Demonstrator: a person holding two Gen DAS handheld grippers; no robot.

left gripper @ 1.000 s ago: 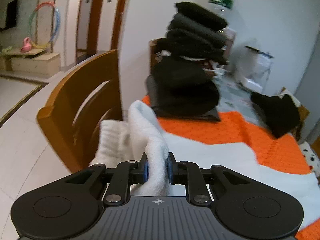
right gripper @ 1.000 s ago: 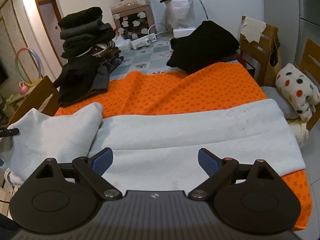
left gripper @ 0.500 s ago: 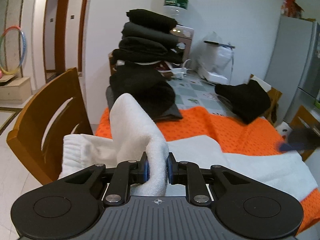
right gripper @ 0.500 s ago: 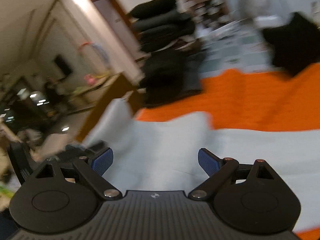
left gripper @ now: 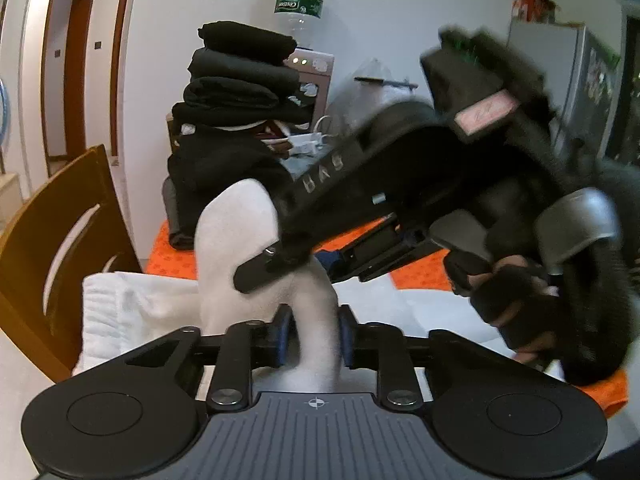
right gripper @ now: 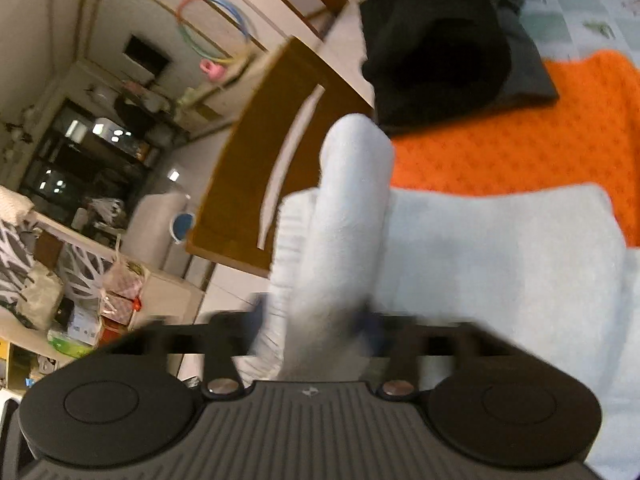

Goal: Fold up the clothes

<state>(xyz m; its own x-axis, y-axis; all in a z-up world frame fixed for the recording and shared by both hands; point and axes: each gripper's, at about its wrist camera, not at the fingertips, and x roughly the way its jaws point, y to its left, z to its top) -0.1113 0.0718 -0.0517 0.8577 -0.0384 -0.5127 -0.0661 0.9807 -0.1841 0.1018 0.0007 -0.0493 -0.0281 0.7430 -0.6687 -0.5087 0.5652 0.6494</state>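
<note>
A white garment (left gripper: 236,232) lies across the orange mat (left gripper: 172,248), and one fold of it is pulled up into a ridge. My left gripper (left gripper: 314,336) is shut on the near end of that ridge. My right gripper (left gripper: 290,274), held by a gloved hand (left gripper: 512,300), reaches in from the right, its fingers on either side of the same ridge a little further along. In the right wrist view, which is blurred, the right gripper (right gripper: 316,326) is shut on the white garment (right gripper: 500,248), with the raised fold running away over the orange mat (right gripper: 520,140).
A tall stack of folded black clothes (left gripper: 240,80) stands at the far left of the table, its base also in the right wrist view (right gripper: 440,60). A wooden chair (left gripper: 52,240) stands close to the table's left edge. Behind the stack is a water bottle (left gripper: 298,0).
The right gripper swung left across the table from open over the garment and shut on the raised fold beside the left gripper. The left gripper kept its hold and turned right.
</note>
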